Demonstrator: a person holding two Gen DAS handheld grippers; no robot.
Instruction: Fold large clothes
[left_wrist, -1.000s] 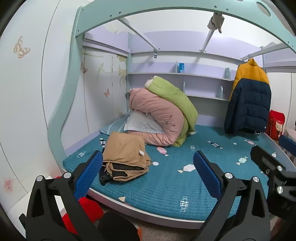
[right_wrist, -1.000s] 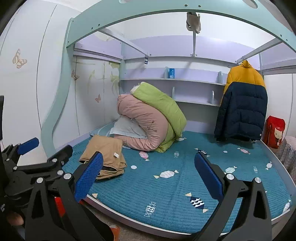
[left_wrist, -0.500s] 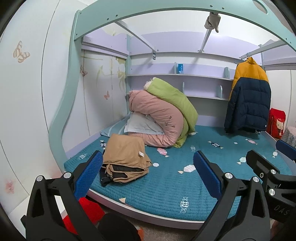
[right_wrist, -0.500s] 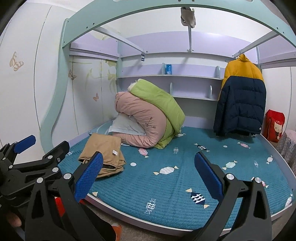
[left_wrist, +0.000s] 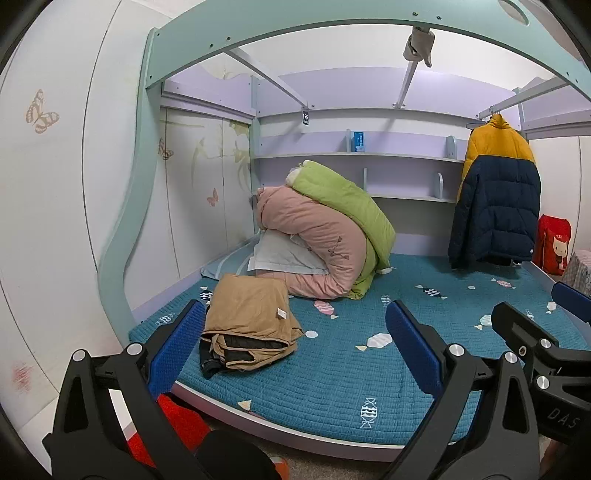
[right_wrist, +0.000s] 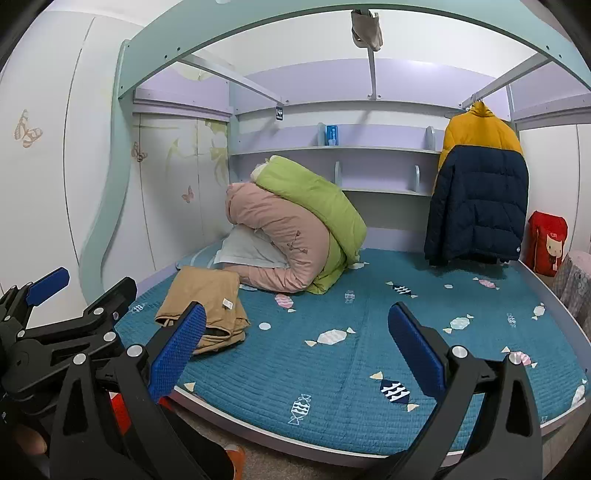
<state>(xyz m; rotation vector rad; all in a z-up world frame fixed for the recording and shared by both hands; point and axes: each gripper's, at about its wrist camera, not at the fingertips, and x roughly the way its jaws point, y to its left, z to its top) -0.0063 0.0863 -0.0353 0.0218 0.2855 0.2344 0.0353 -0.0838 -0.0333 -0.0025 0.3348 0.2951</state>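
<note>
The folded tan garment (left_wrist: 249, 325) is lying on the teal quilted mattress (left_wrist: 332, 373) near its front left corner, a dark lining showing at its open front edge and a small white tag on top — nothing is touching it, and it is sitting in the same place as a second ago. Just behind it, the rolled pink duvet (left_wrist: 314, 236) and green duvet (left_wrist: 343, 206) are leaning over a white pillow (left_wrist: 280, 254) against the back wall. The left gripper (left_wrist: 291, 347) is hovering in front of the bed edge with its blue-padded jaws spread wide and holding nothing; the garment is showing through the gap beside its left pad. The right gripper (right_wrist: 295, 343) is likewise hanging released and empty, well apart from the garment, with the mattress filling the space between its pads. Compared with the earlier frames, both views are sitting slightly lower and closer to the bed, so the bedding is appearing a little higher — the shift is small. At the right, a yellow-and-navy puffer jacket (right_wrist: 476, 192) is hanging from the bed frame rail, and a red bag (right_wrist: 546, 243) is standing beside the bed's far right end.
</note>
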